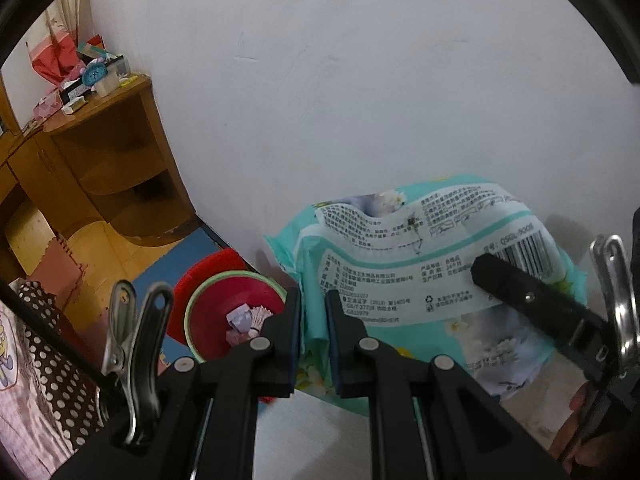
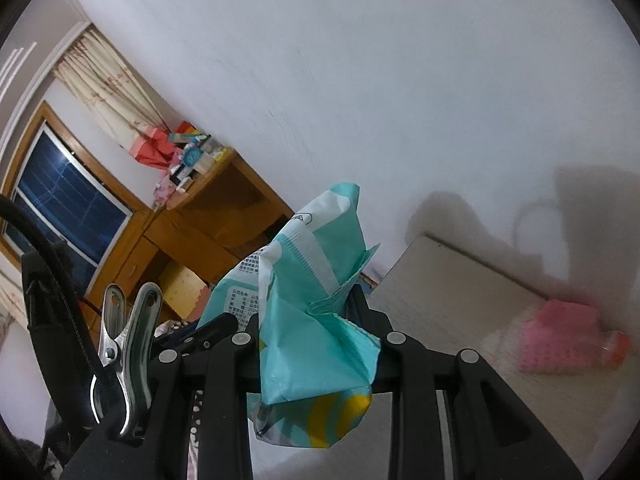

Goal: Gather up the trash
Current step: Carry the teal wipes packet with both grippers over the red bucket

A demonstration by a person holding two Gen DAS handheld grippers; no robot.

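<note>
**Both grippers hold one teal bag**

I see my left gripper [image 1: 313, 334] pinching the edge of a teal plastic wrapper [image 1: 432, 264]. Its two black fingers [image 1: 286, 344] stand close together, with only the thin fold of the bag between them. The bag is big and crinkly, with a white label, small black print and a barcode on it. It hangs in the air in front of the white wall [image 1: 360, 80].

My right gripper [image 2: 320, 332] grips the same wrapper at its other end. In the right wrist view the bunched teal plastic fills the gap between the jaws, and they press on it from both sides. This gap is a bit wider than the left one. In the left wrist view I see the tip of the right gripper lying across the label near the barcode.

Below the bag, down on the floor by the wall, is a red bin [image 1: 236, 312] with a green rim. Some crumpled paper [image 1: 246, 320] lies inside it. The bin is left of the bag and lower.

A wooden shelf [image 1: 108, 148] stands in the room's corner, with small boxes piled on its top. In the right wrist view a pale tabletop [image 2: 460, 304] shows, and a blurry pink thing [image 2: 568, 336] lies near its far edge by the wall.
</note>
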